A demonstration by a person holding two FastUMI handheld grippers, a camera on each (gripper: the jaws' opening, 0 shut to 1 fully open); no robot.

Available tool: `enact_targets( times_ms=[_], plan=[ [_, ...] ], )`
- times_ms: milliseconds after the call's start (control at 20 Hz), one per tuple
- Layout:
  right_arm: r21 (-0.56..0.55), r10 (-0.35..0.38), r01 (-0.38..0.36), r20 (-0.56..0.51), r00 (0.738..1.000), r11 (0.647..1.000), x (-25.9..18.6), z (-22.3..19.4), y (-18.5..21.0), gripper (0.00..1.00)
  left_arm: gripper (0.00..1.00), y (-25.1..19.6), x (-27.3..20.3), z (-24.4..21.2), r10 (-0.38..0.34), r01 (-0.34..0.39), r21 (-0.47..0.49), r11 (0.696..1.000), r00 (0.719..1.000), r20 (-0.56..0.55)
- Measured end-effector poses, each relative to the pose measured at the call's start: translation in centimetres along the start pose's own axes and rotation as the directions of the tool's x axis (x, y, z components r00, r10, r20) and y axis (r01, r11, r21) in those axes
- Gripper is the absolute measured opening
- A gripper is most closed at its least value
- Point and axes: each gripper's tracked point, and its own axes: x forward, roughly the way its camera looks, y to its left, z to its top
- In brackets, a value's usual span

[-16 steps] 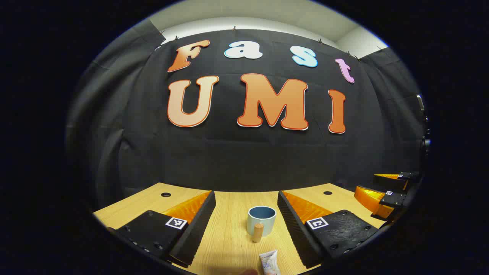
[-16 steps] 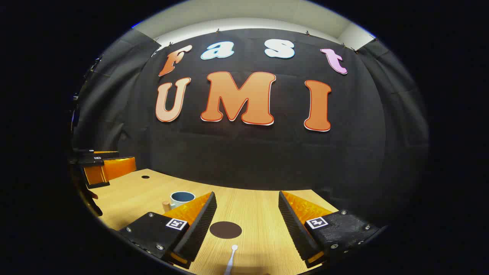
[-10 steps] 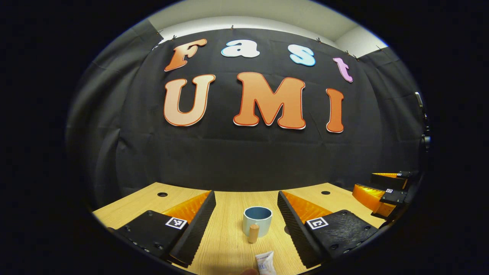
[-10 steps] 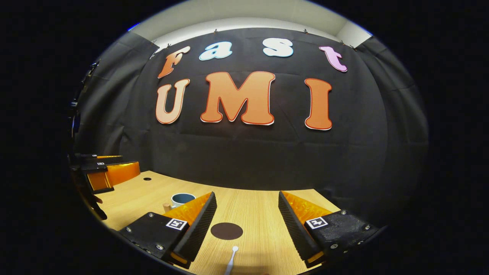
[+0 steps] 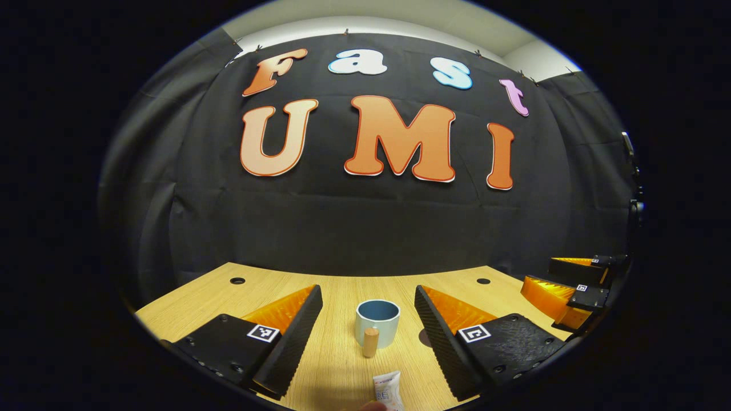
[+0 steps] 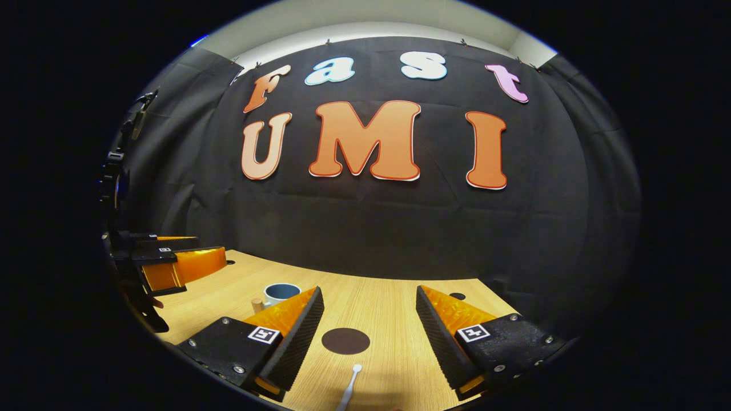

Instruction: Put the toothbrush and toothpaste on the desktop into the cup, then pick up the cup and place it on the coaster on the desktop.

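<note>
The toothpaste (image 5: 387, 389) tube's print is too small to read.

Both views are evenly lit from above; the pale ceiling strip (image 5: 394, 17) is the brightest part. The table (image 5: 342, 365) is bright and warm, without glare, with a soft shadow at its near edge. Focus is sharp. Fisheye distortion bows the table's far edge and the wall's (image 6: 365, 228) seams.

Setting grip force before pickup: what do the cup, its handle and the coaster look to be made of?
Cup: likely glazed ceramic, smooth pale blue wall with a soft sheen. Its handle: looks like plain unfinished wood, a tan matte peg. Coaster: thin dark matte disc lying flat on the desktop; material unclear, perhaps felt or rubber.
</note>
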Motion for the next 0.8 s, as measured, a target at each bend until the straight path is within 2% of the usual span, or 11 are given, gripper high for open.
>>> enact_targets(
  times_ms=[100, 200, 450, 550, 700, 800],
  plan=[
    [0.014, 0.031, -0.031, -0.029, 0.999, 0.999, 0.2, -0.5, 0.6, 0.97, 0.97, 0.0, 0.1, -0.2, 0.007, -0.007, 0.008, 1.000, 1.000, -0.019],
    [0.051, 0.099, -0.096, -0.065, 0.993, 0.994, 0.2, -1.0, 1.7, 0.97, 0.97, 0.1, 0.1, -1.2, 0.022, -0.020, 0.030, 0.999, 0.998, -0.066],
    [0.070, 0.117, -0.106, -0.174, 0.978, 0.992, 0.5, -2.7, 1.0, 0.97, 0.98, 0.0, 0.1, -2.6, 0.041, -0.031, 0.066, 0.997, 0.985, -0.165],
    [0.082, 0.145, -0.130, -0.219, 0.965, 0.988, 0.3, -3.6, 1.1, 0.97, 0.98, 0.1, 0.1, -3.3, 0.059, -0.042, 0.086, 0.995, 0.977, -0.204],
    [0.087, 0.161, -0.141, -0.305, 0.939, 0.986, -0.1, -5.1, 1.1, 0.97, 0.98, -0.4, 0.2, -4.2, 0.049, -0.027, 0.088, 0.996, 0.964, -0.263],
    [0.106, 0.184, -0.155, -0.382, 0.906, 0.982, -0.5, -6.7, 1.3, 0.96, 0.97, -0.7, -0.1, -5.0, 0.052, -0.021, 0.103, 0.995, 0.949, -0.311]
  ],
)
